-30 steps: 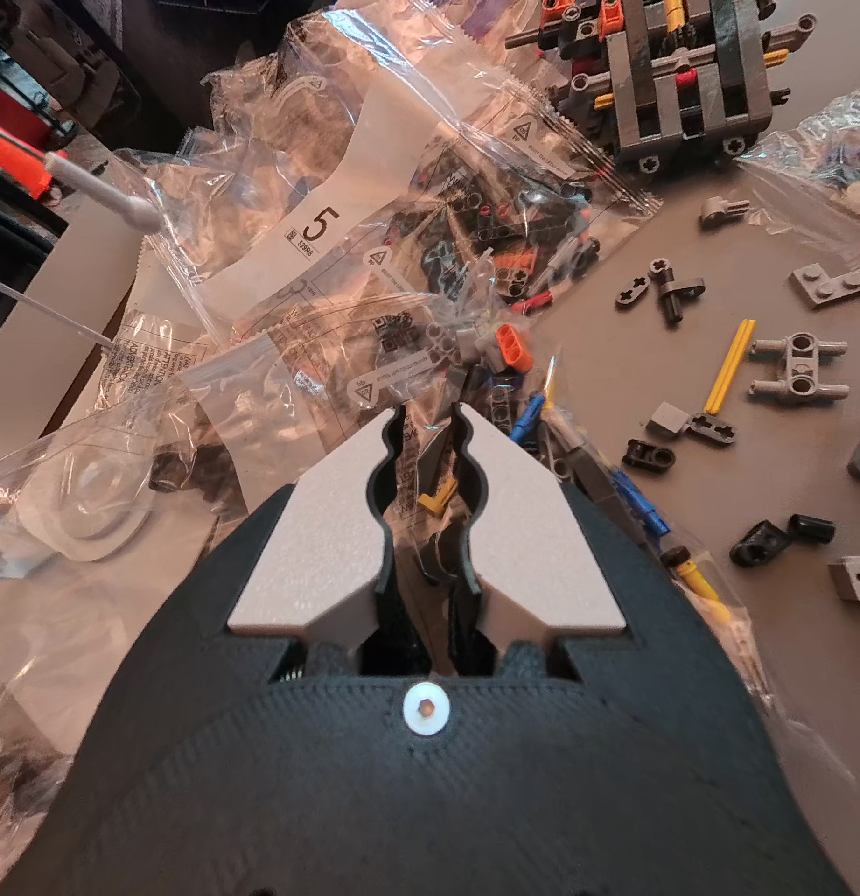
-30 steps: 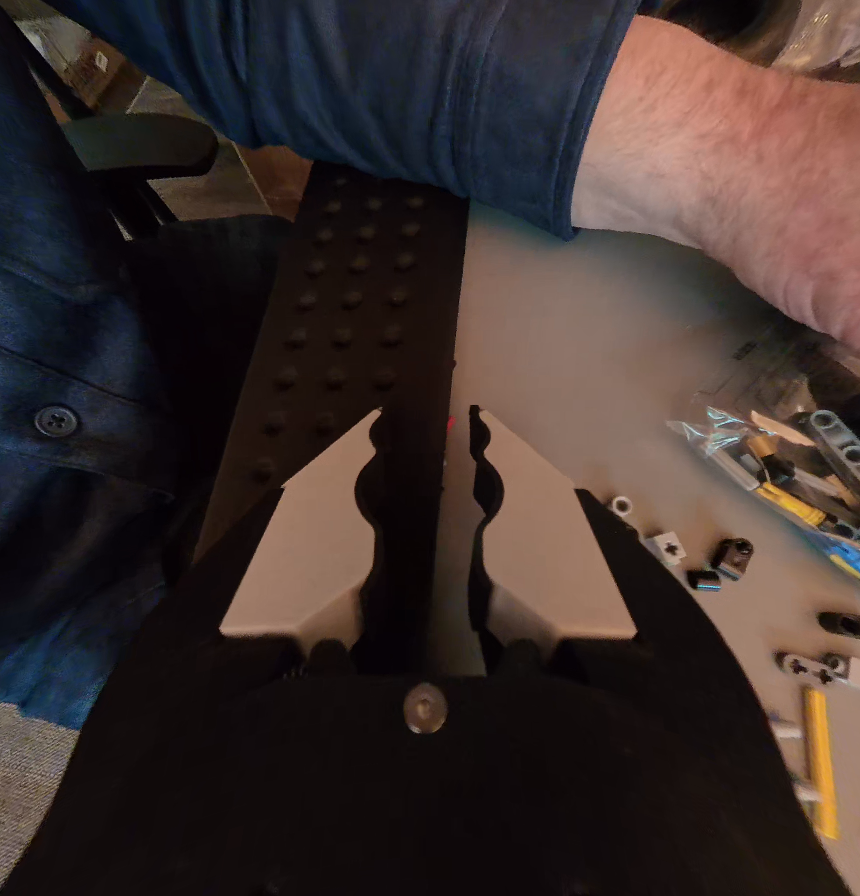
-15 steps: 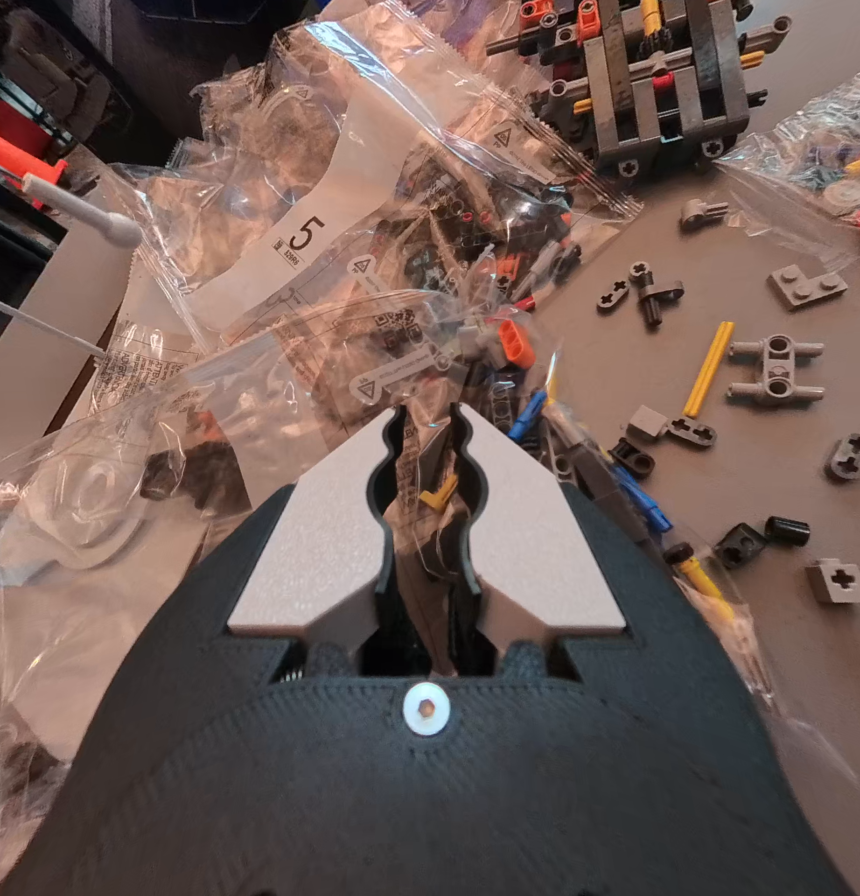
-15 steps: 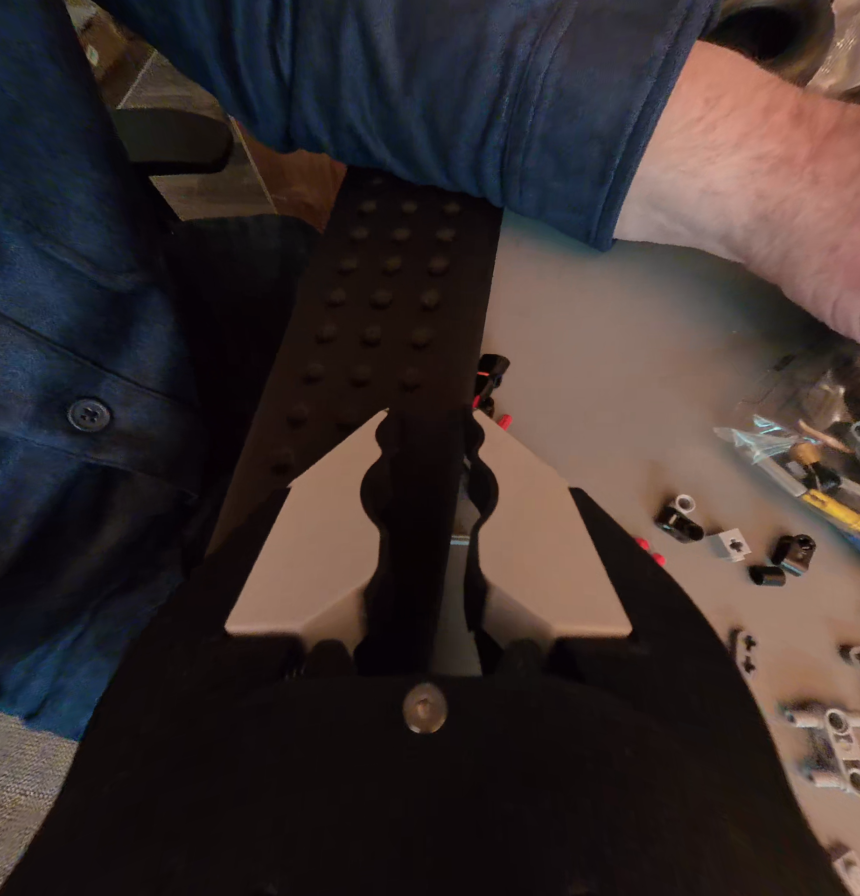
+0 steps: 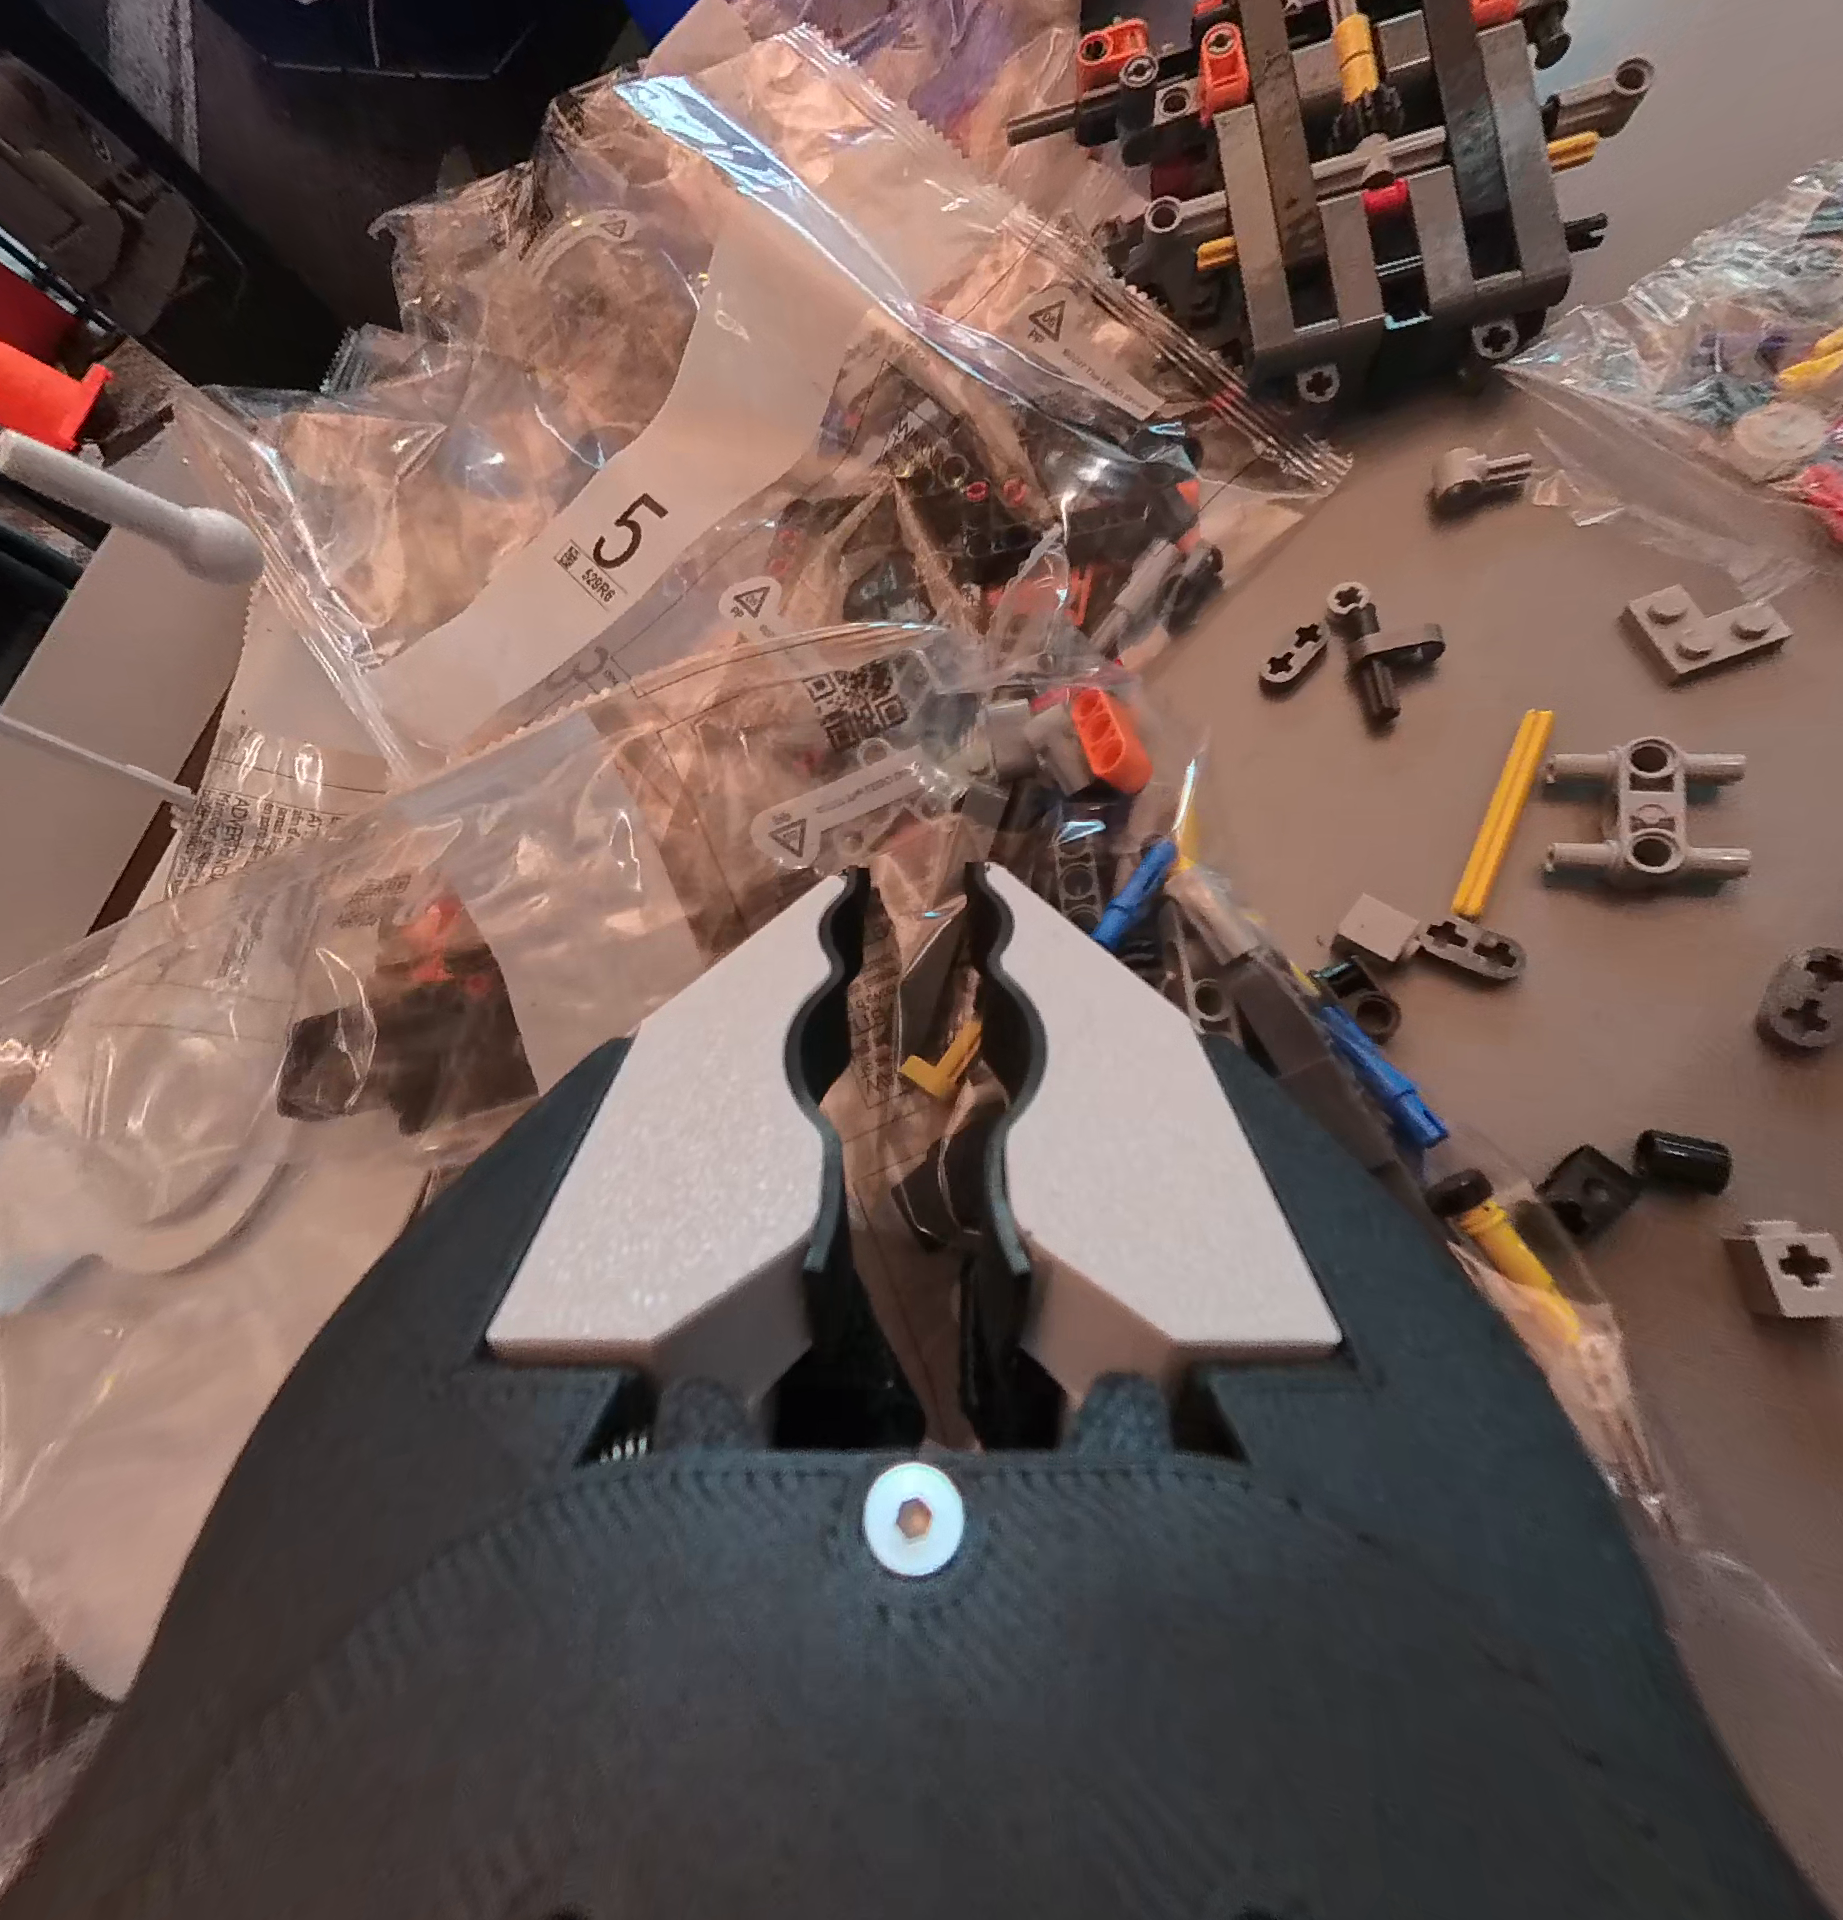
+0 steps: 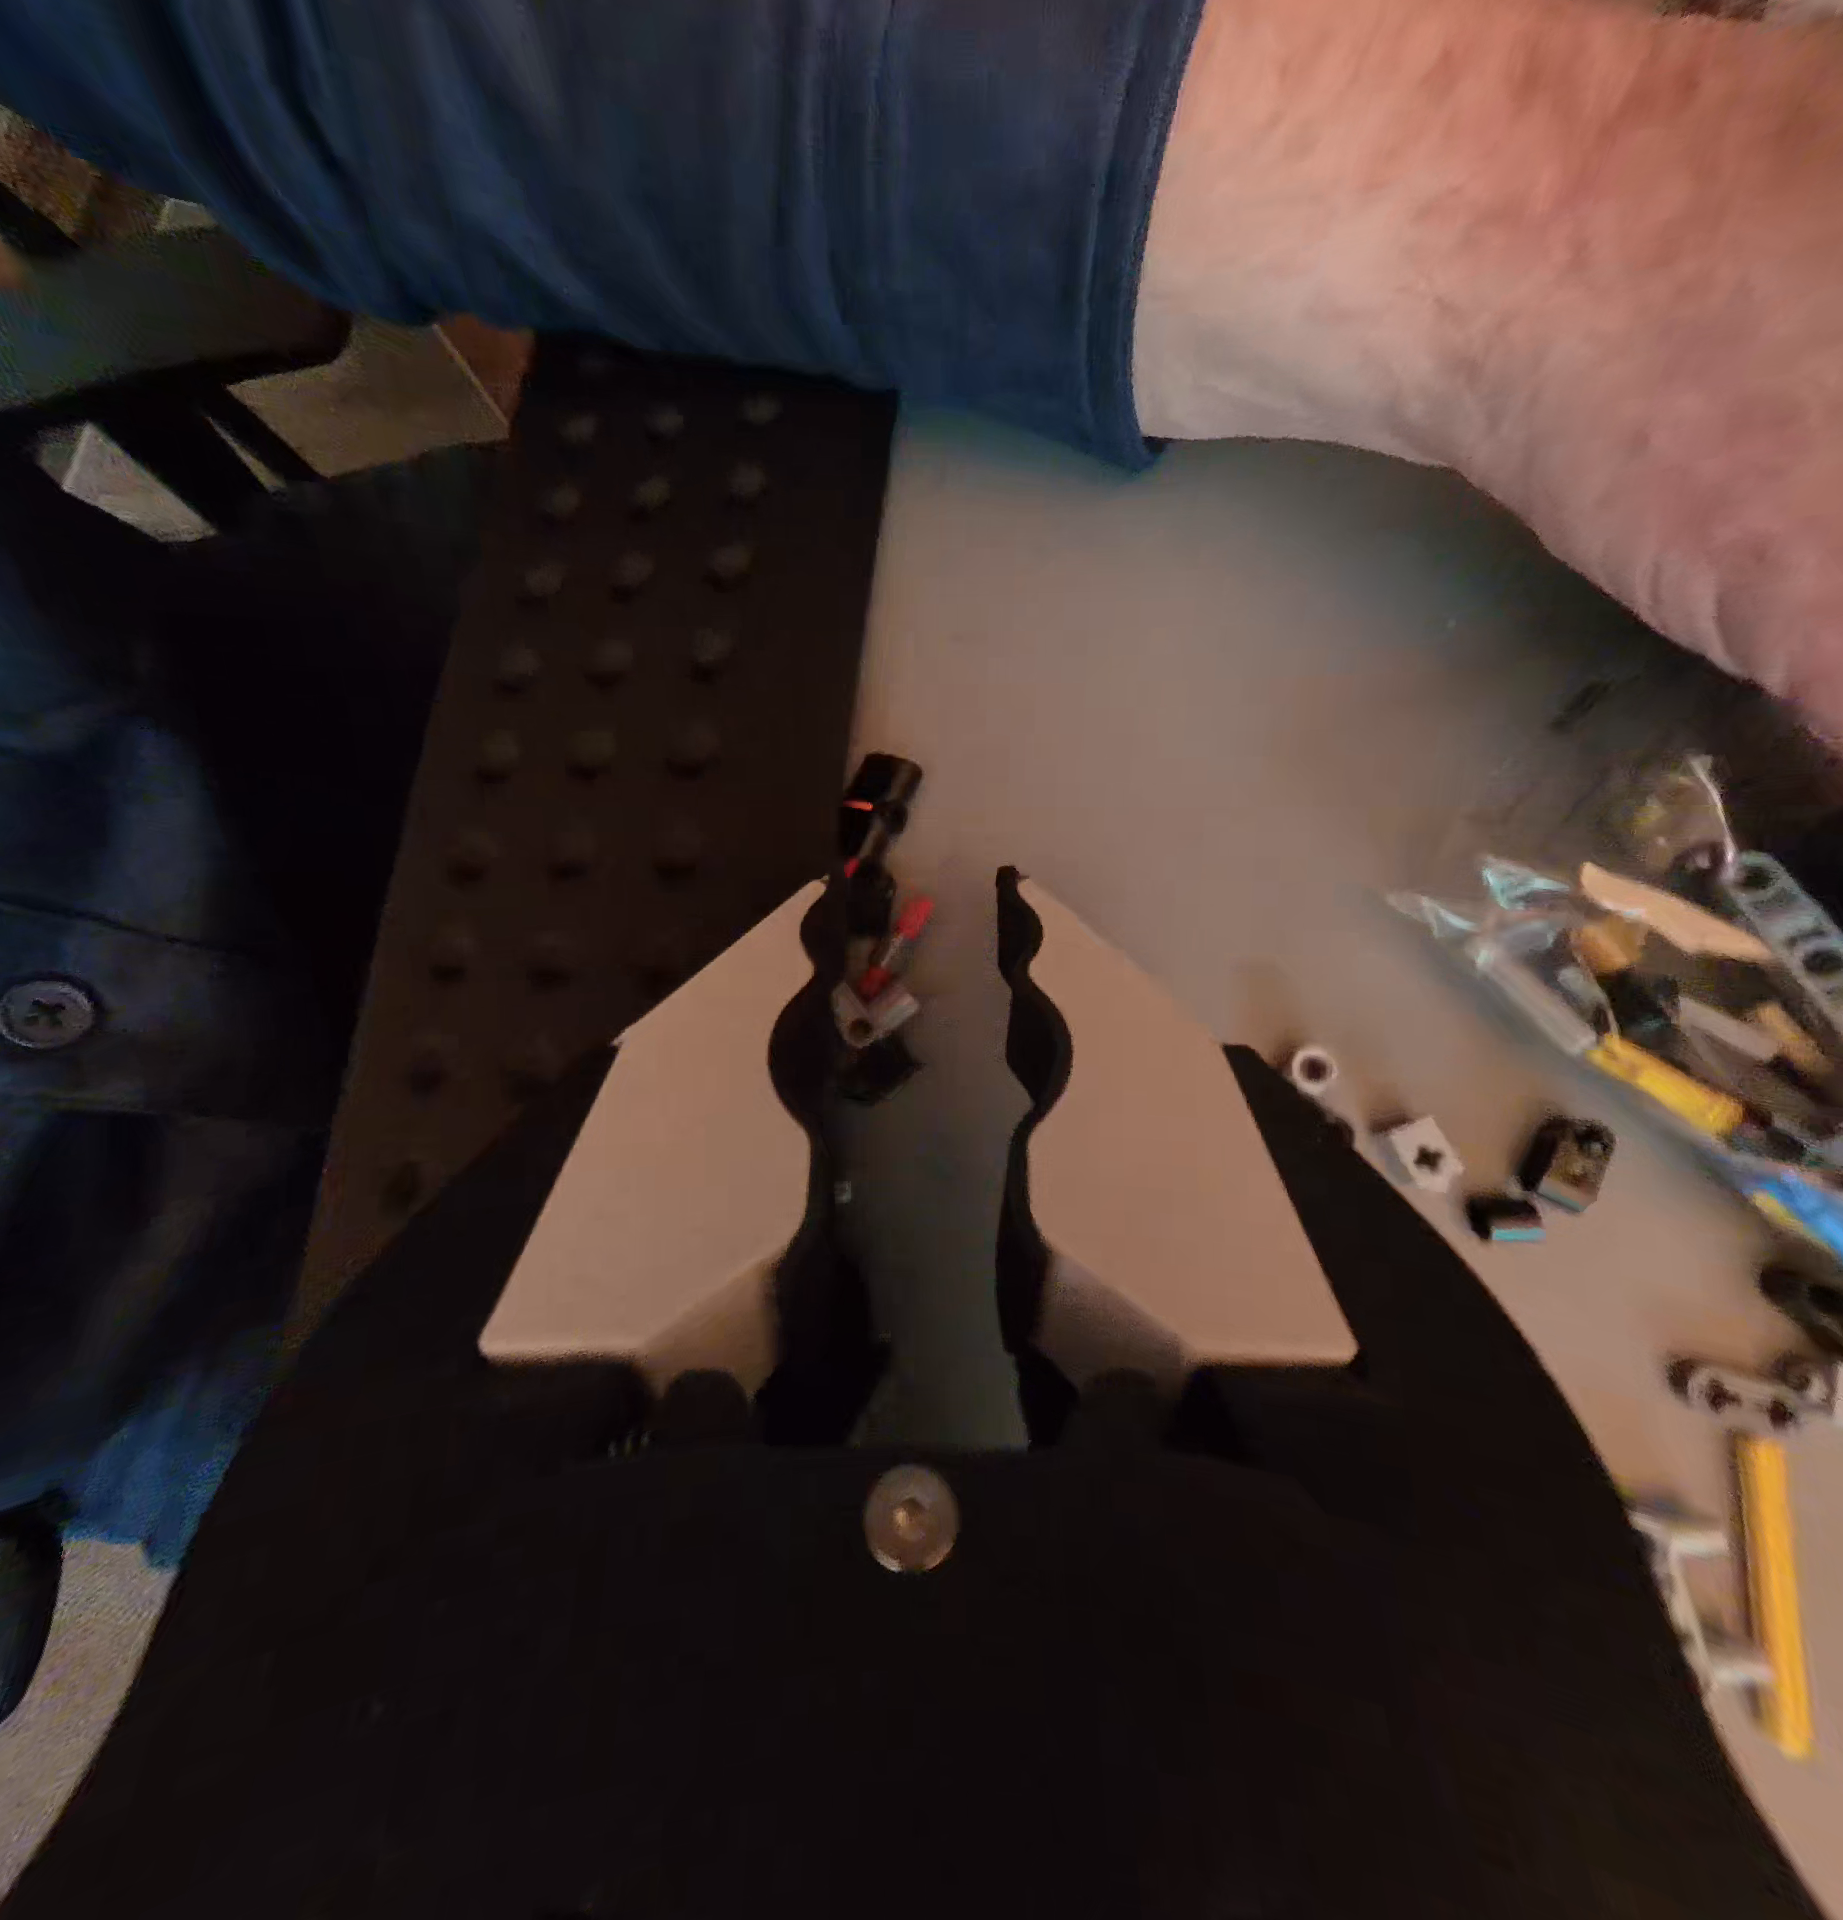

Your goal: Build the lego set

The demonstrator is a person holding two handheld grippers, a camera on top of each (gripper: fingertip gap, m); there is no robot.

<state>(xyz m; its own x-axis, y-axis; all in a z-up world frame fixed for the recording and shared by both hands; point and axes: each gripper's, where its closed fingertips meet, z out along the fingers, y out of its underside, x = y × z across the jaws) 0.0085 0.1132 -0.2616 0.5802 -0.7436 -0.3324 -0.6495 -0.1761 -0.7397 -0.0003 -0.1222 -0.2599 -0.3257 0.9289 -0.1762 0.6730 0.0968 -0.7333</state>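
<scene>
Between the left gripper's [image 5: 917, 883] narrow jaws, clear parts bag [image 5: 896, 997] pinched, half-built lego model [image 5: 1353, 197] at one o'clock, right gripper [image 6: 912, 883] parted, empty, small pin cluster [image 6: 875, 977] near its tips, at eleven o'clock

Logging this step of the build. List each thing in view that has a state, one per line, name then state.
left hand-held gripper: shut on the clear parts bag.
right hand-held gripper: open, nothing between its fingers.
numbered bag: lying flat, parts inside.
grey frame assembly: partly built, resting on the table.
yellow axle: loose on the table.
</scene>
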